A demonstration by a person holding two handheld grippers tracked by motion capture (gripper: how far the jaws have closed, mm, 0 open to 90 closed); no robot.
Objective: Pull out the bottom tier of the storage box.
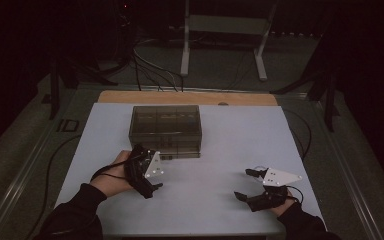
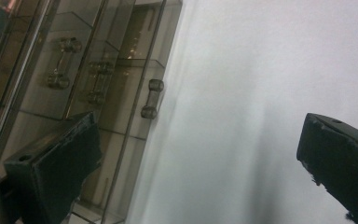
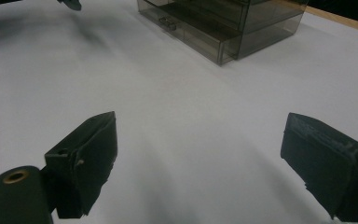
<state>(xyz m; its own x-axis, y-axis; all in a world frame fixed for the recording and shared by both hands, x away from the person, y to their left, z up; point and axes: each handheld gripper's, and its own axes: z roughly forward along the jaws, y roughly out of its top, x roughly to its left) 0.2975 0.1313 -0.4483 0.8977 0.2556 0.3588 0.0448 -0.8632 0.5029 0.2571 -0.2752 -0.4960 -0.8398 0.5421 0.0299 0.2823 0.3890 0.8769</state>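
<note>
A smoky see-through drawer box (image 1: 165, 125) stands on the white table top (image 1: 220, 165), toward the far side. Its lowest drawer juts slightly forward. My left gripper (image 1: 152, 167) is open just in front of the box's left front corner, with nothing between its jaws. In the left gripper view the box (image 2: 98, 79) and its small bar handles (image 2: 152, 98) lie close behind the left jaw. My right gripper (image 1: 244, 184) is open over bare table at the near right, well apart from the box (image 3: 223, 23), and holds nothing.
A wooden strip (image 1: 185, 97) edges the table's far side. Cables (image 1: 150, 65) and a metal stand (image 1: 225, 30) are on the dark floor beyond. A cable (image 1: 305, 135) trails off the right edge. The left gripper's jaw tip (image 3: 72, 4) appears in the right gripper view.
</note>
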